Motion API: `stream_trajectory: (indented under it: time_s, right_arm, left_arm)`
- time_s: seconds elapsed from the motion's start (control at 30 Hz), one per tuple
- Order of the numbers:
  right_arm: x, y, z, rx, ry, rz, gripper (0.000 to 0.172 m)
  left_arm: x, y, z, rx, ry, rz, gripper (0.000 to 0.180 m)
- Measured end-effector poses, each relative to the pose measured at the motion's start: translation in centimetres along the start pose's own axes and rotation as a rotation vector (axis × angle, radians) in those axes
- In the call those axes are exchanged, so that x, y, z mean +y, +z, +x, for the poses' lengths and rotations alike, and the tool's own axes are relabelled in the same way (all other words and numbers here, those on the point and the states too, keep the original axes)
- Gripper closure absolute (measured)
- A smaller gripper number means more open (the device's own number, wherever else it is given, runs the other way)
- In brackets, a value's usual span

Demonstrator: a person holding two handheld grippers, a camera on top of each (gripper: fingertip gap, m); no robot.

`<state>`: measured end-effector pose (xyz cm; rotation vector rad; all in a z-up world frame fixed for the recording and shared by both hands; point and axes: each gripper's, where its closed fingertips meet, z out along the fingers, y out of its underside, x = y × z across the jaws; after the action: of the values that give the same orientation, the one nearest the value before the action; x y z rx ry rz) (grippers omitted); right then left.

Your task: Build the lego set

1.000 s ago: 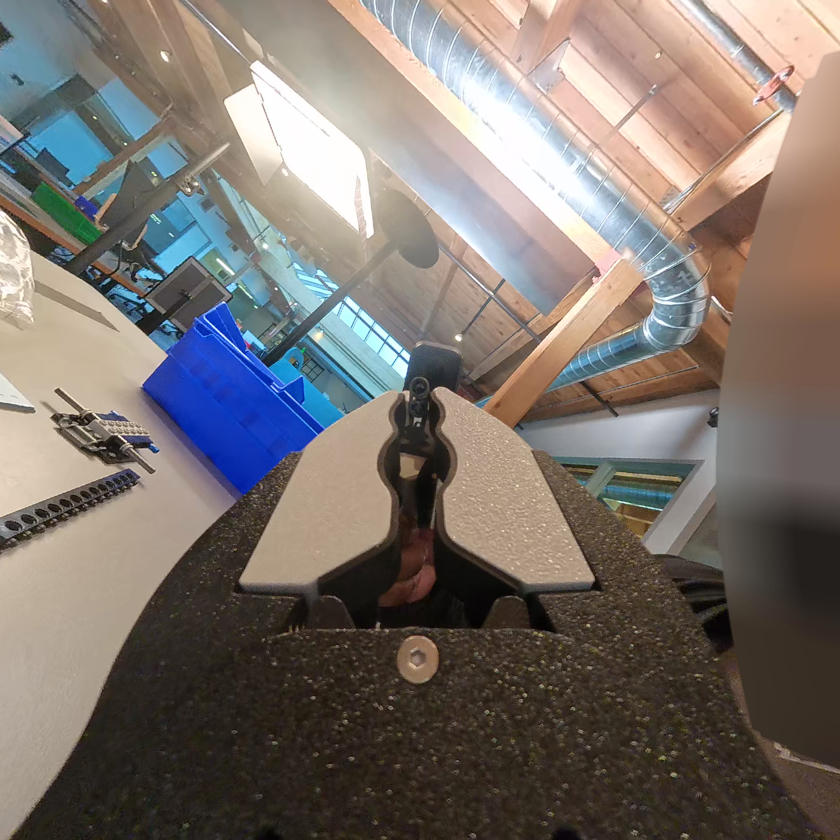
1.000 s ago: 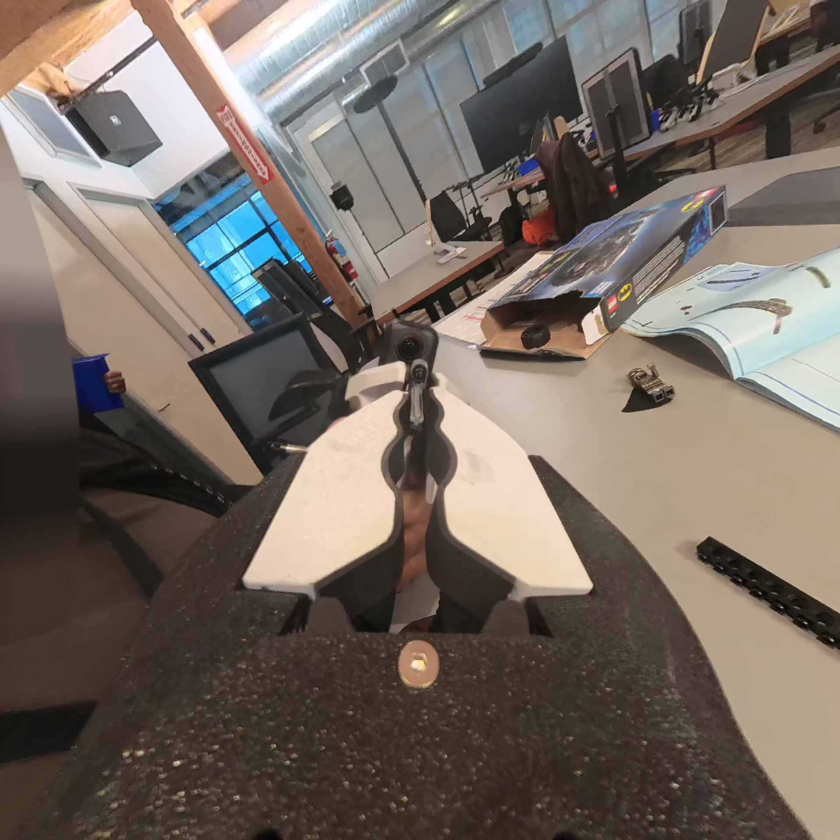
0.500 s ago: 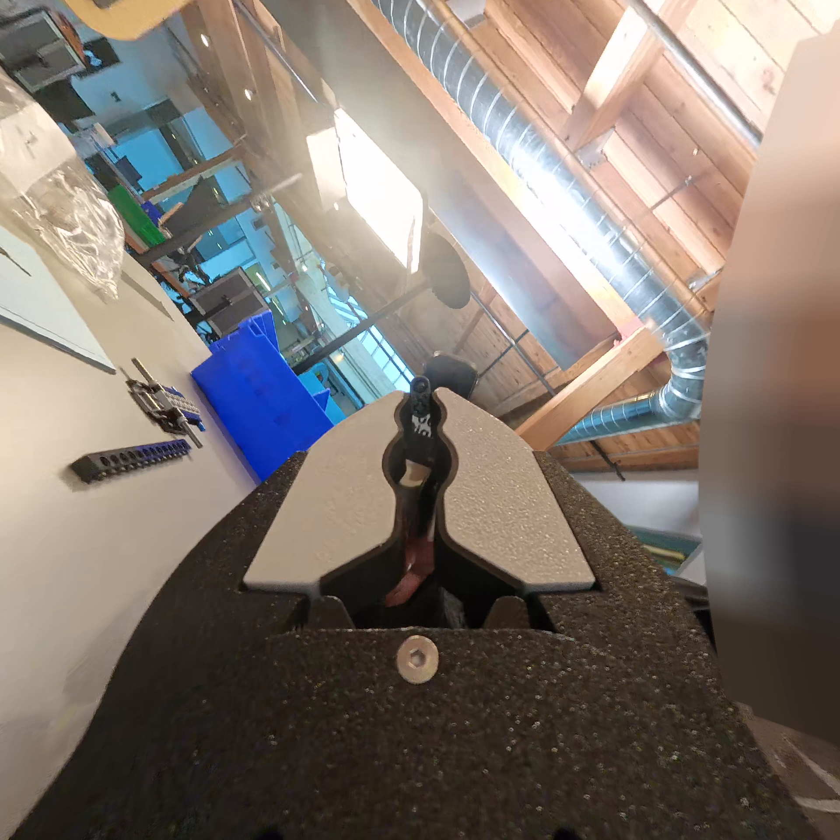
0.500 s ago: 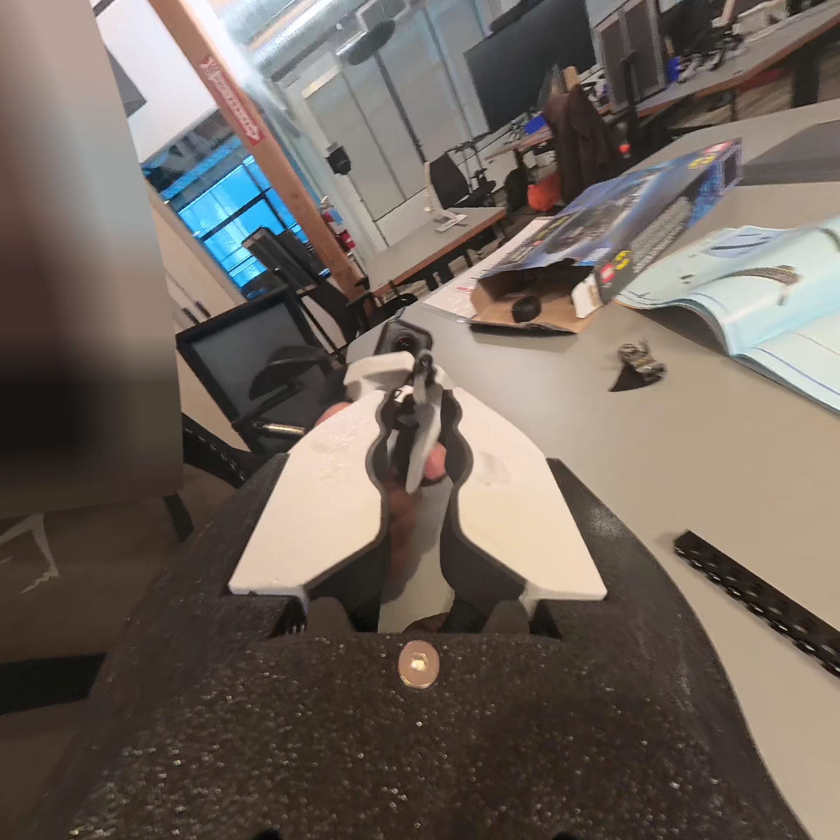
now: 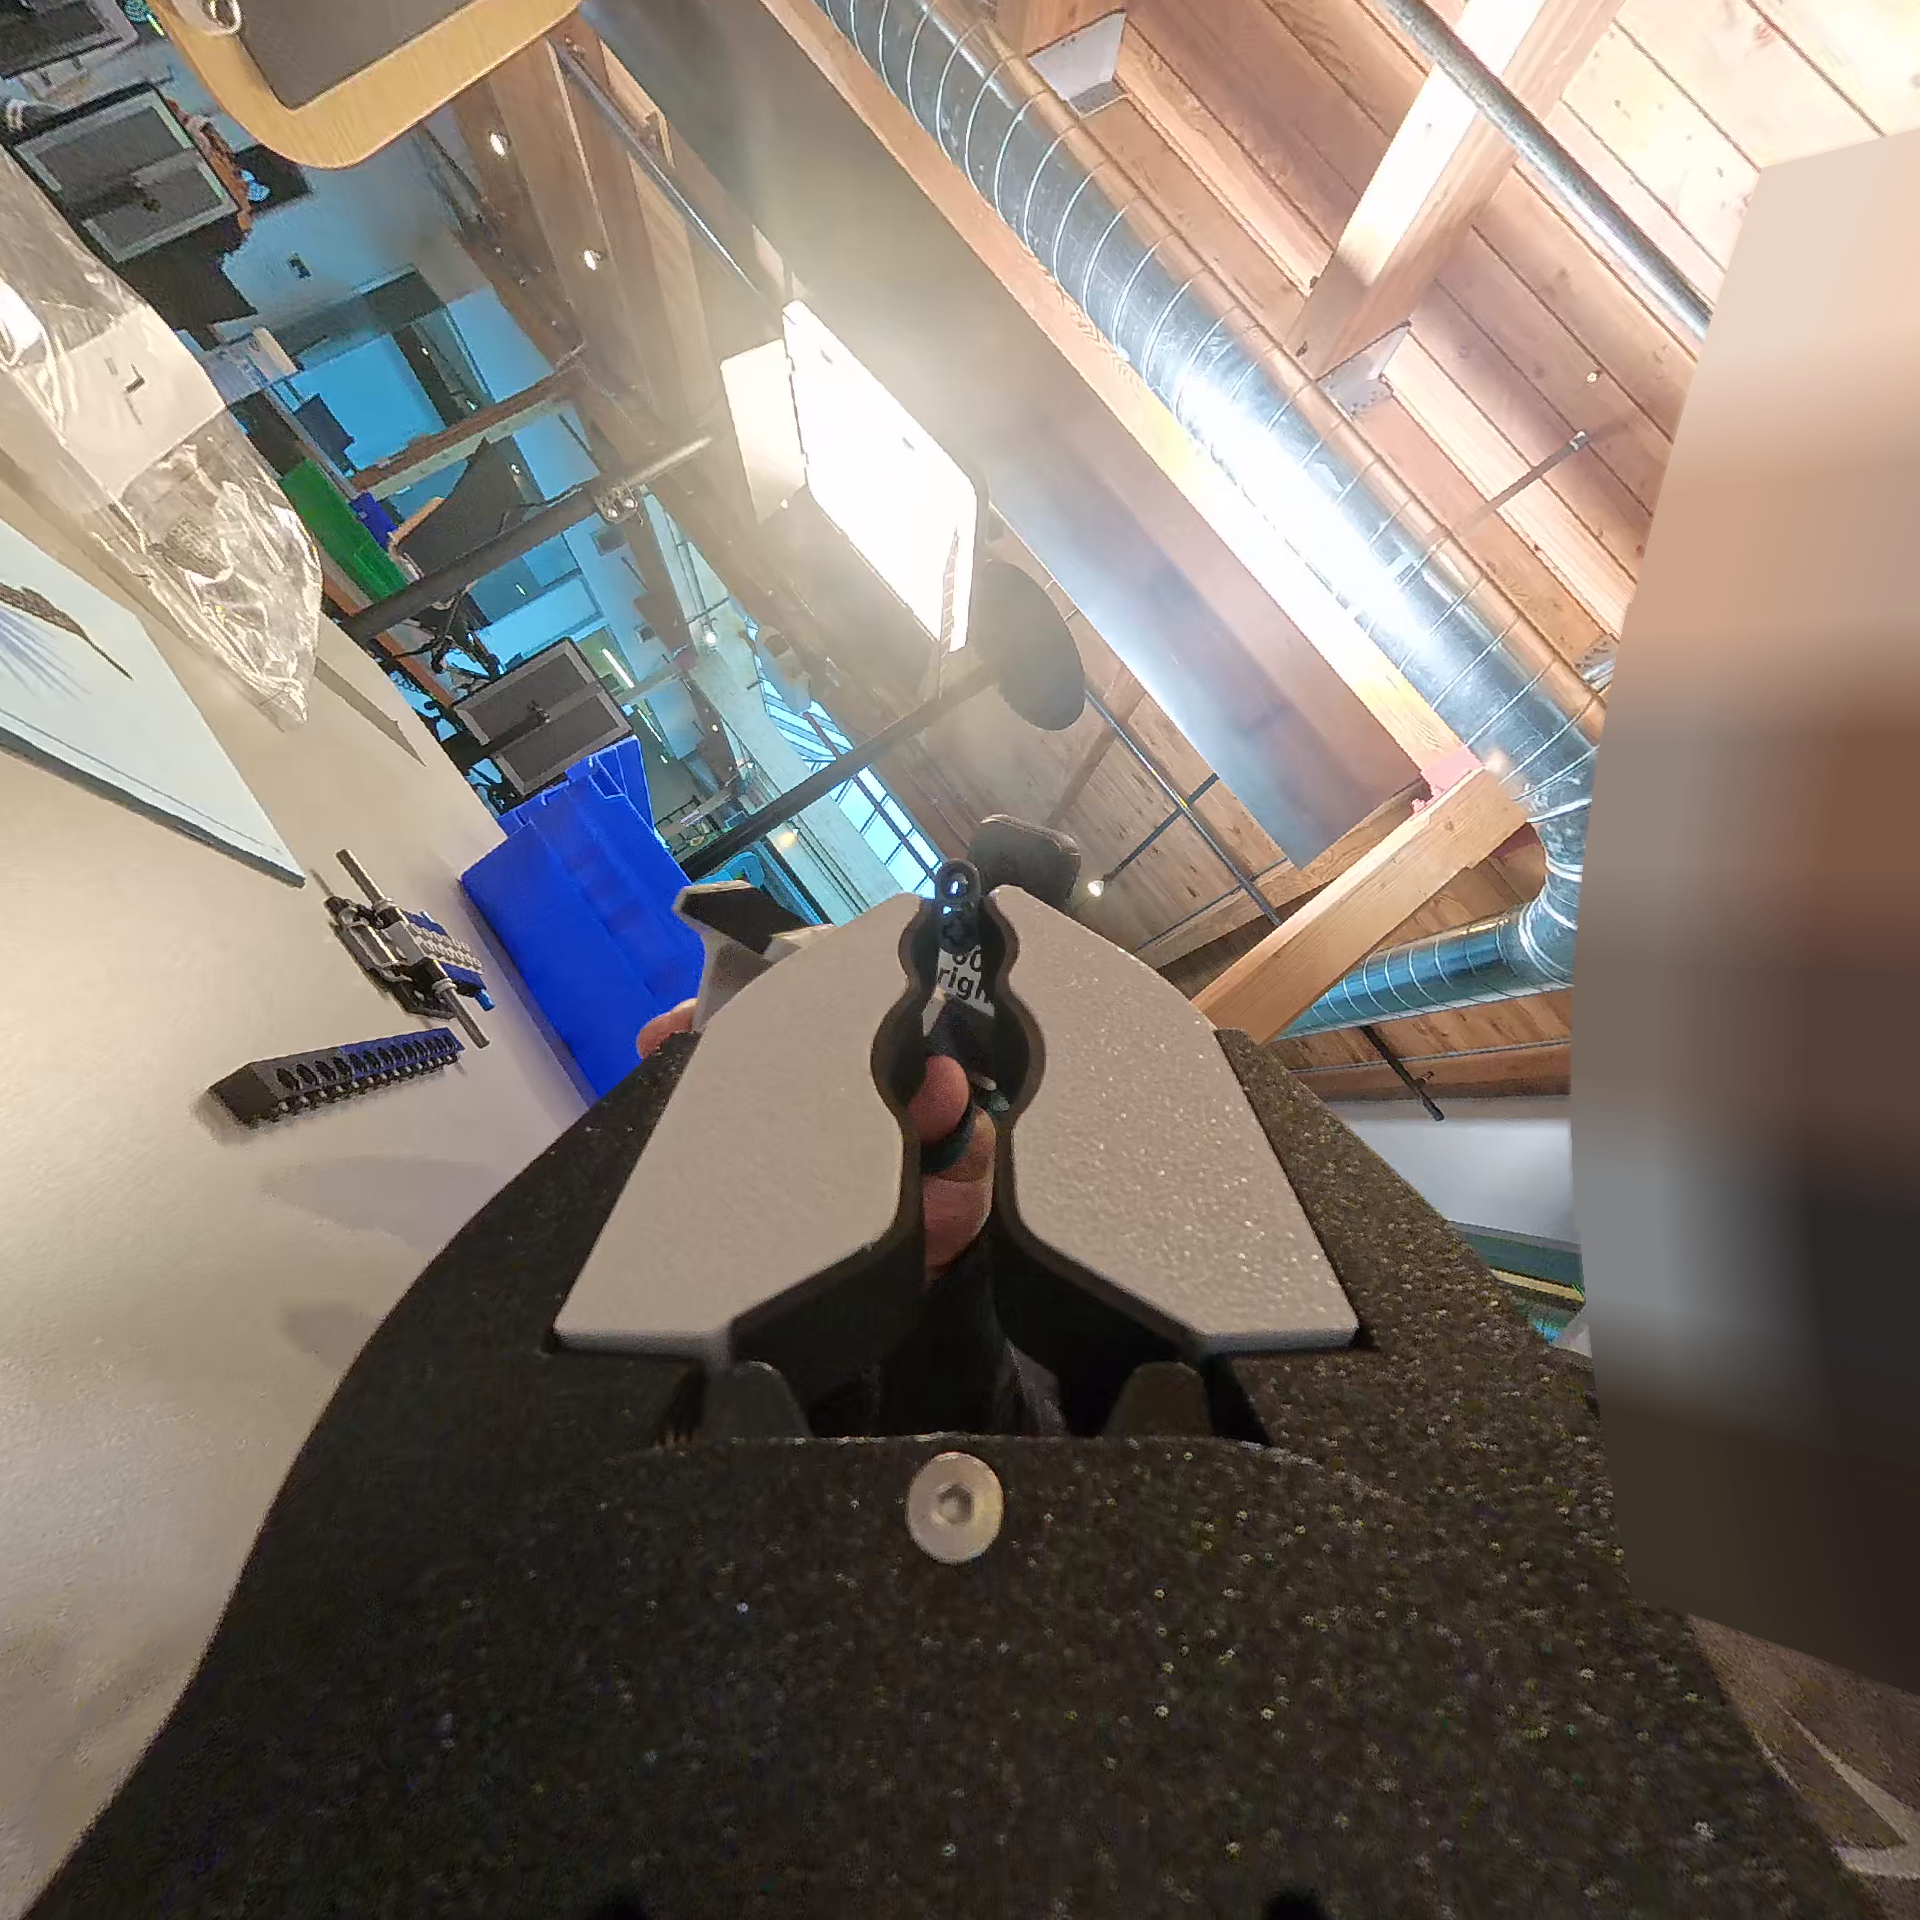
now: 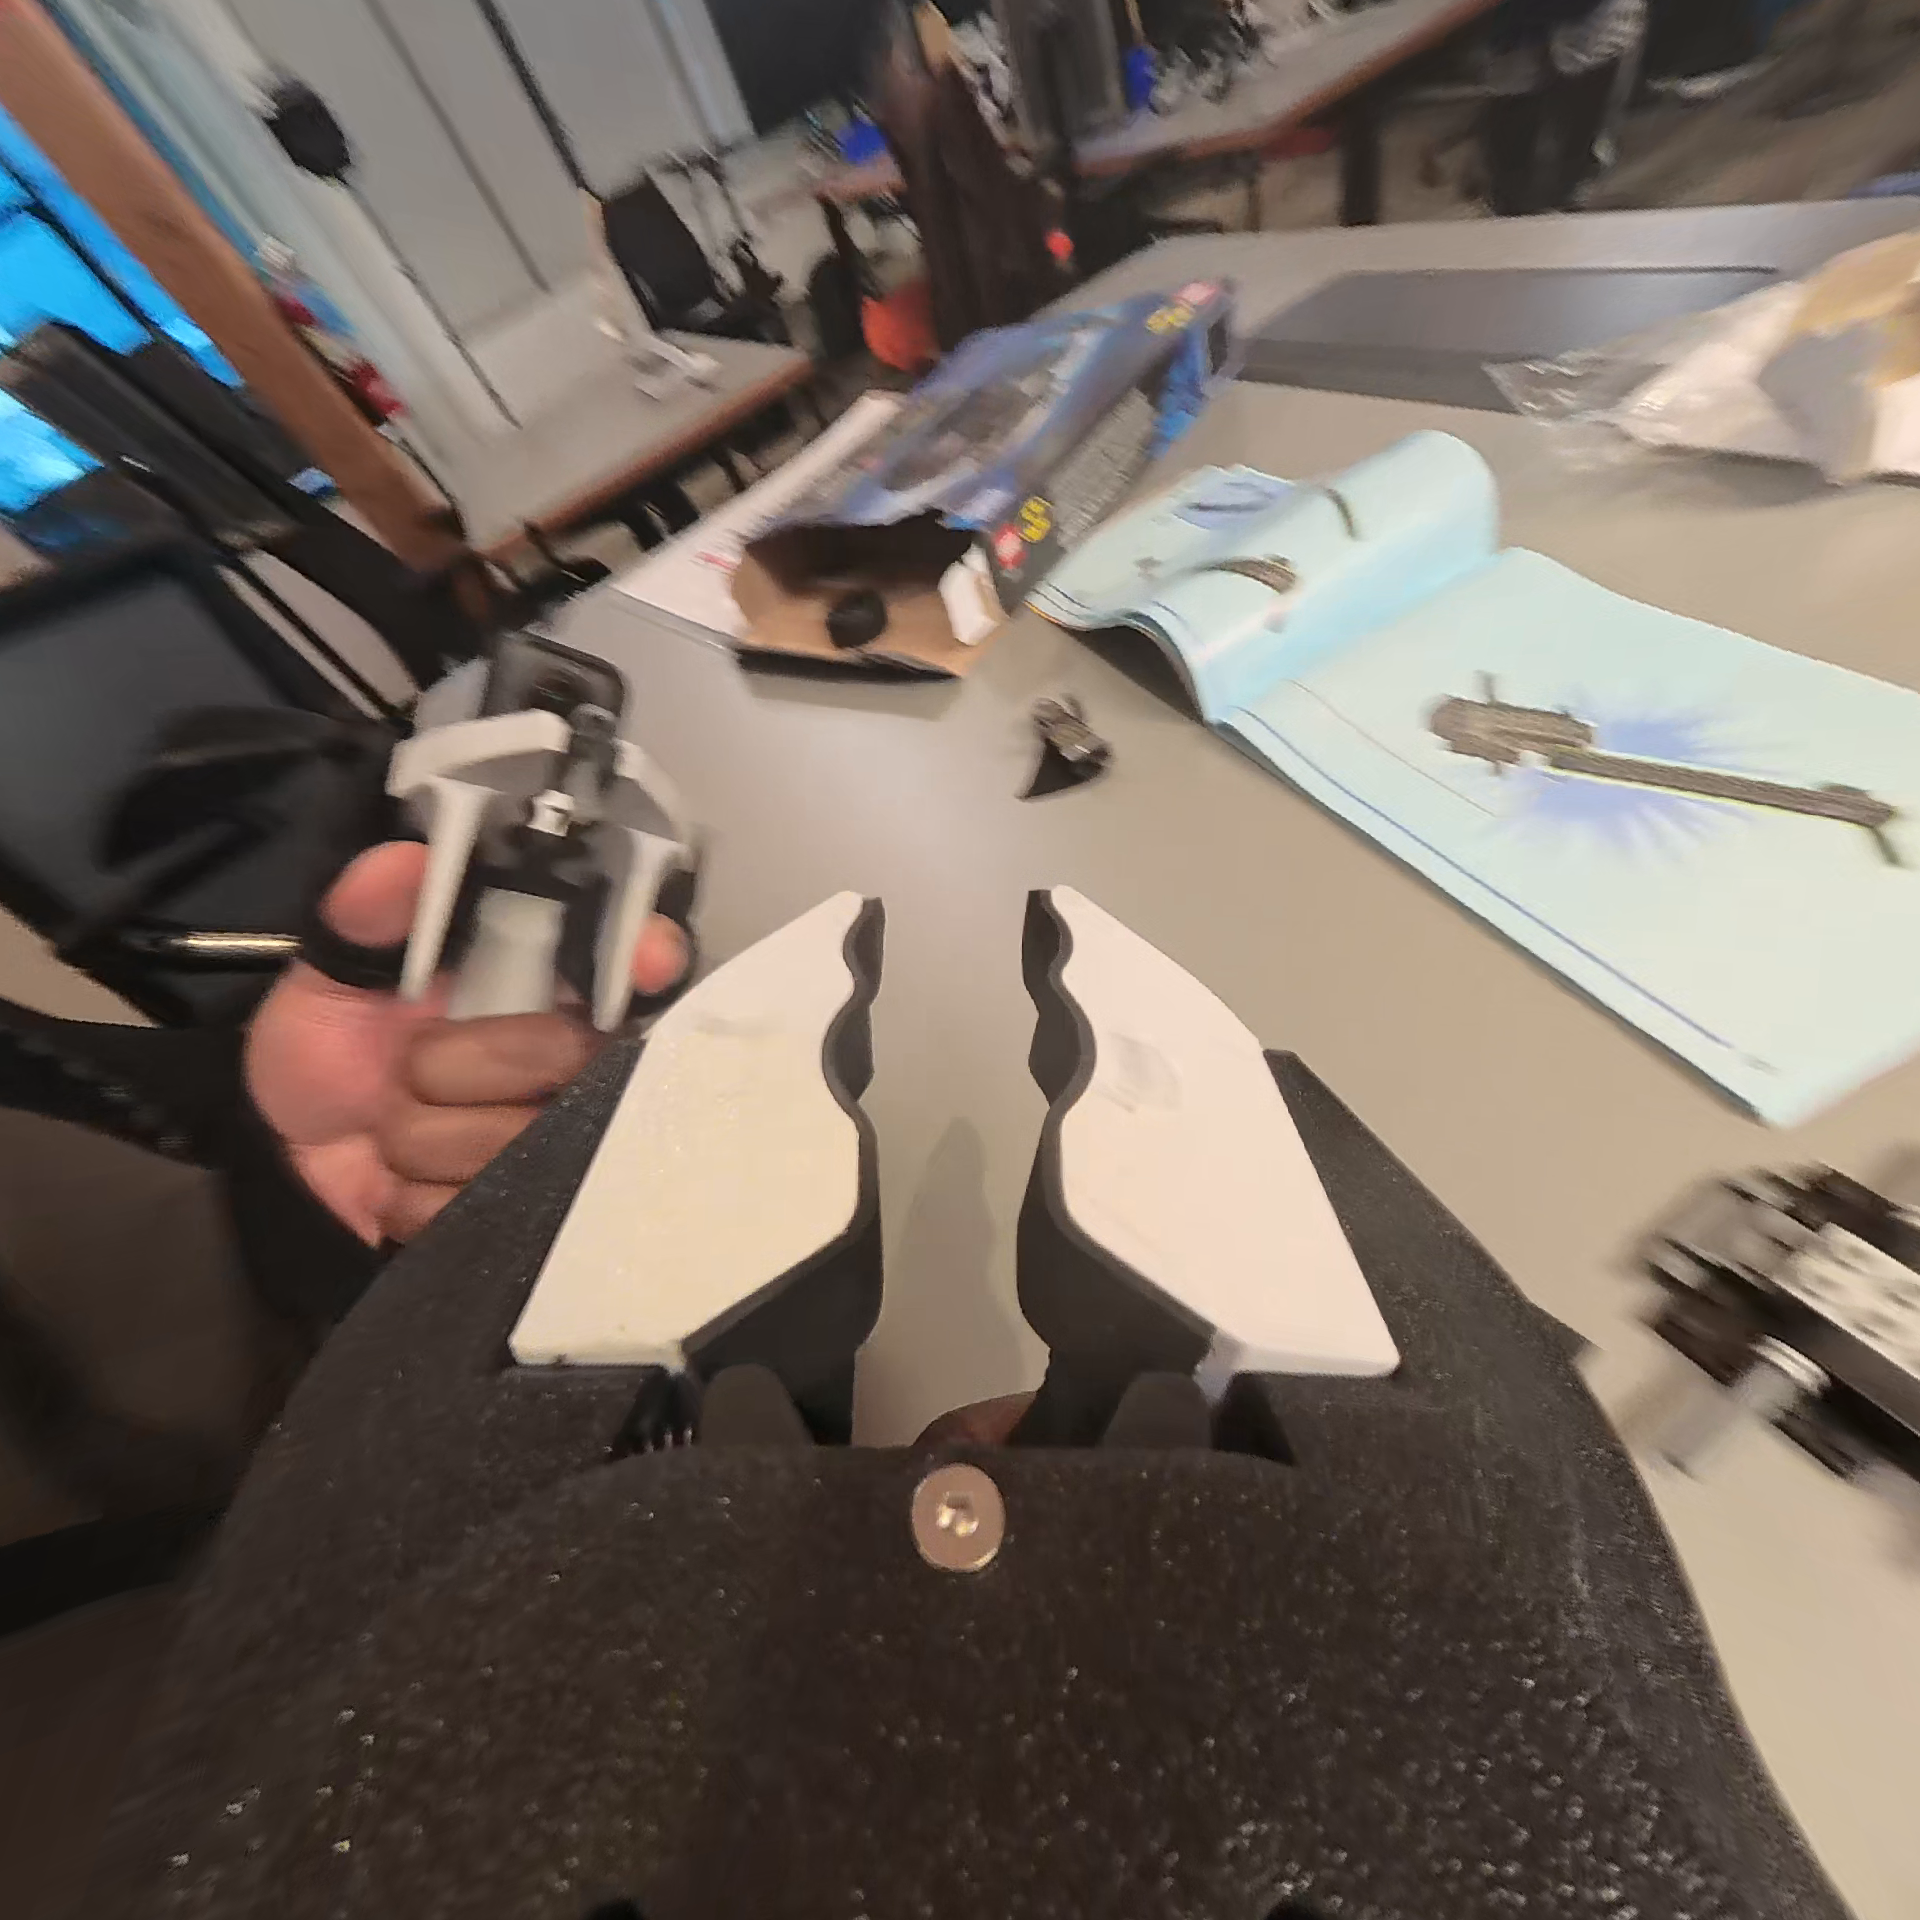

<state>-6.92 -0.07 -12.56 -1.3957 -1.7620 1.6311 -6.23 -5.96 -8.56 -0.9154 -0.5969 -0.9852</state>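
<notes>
While both hand-held grippers hang over the grey table [image 6: 1195, 987], layout is keyed off the open light-blue booklet [image 6: 1558, 790]:

right gripper [image 6: 954, 914]: jaws spread, nothing between the pads, bare table shows through the gap. Sits on the near side of the booklet, just off its near-left edge.
right pose: aimed forward and tilted down at the tabletop, roughly level in roll; view is smeared.
left gripper [image 5: 956, 904]: pads pressed together on a small black piece [image 5: 956, 891] whose ringed end pokes out past the fingertips.
left pose: tipped up toward the ceiling and rolled, so the table runs down the left of its view. From the right wrist view it is carried by a hand [image 6: 416, 1039] left of the booklet, beyond the table edge, well apart from it.
blurred black-and-white assembly [image 6: 1787, 1320]: on the table, nearer than the booklet, by its near corner.
black holed beam [image 5: 343, 1070]: flat on the table, close below the booklet's edge in the left view; a small grey-and-blue assembly with an axle [image 5: 410, 956] lies just beyond it.
small dark part [image 6: 1070, 727]: alone on the table, just left of the booklet's spine.
opened blue carton [image 6: 1039, 436]: touching the booklet's far-left corner, open flap facing the grippers.
clear plastic bag [image 6: 1714, 384]: beyond the booklet's far edge.
blue bin [image 5: 582, 935]: off the table edge, past the beam.
</notes>
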Motion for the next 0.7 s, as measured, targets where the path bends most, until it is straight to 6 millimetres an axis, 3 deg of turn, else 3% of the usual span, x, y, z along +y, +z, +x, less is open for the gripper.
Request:
stream_trajectory:
  time_s: [0.27,0.7]
  right_arm:
    - [1.0,-0.6,2.2,0.071,0.007,-0.056,0.145]
    - [0.6,-0.2,-0.2,-0.029,-0.018,-0.031,0.144]
  left_arm:
    - [0.3,0.3,0.2,0.012,0.007,-0.010,0.174]
    - [0.4,0.2,0.2,0.017,0.002,-0.014,0.174]
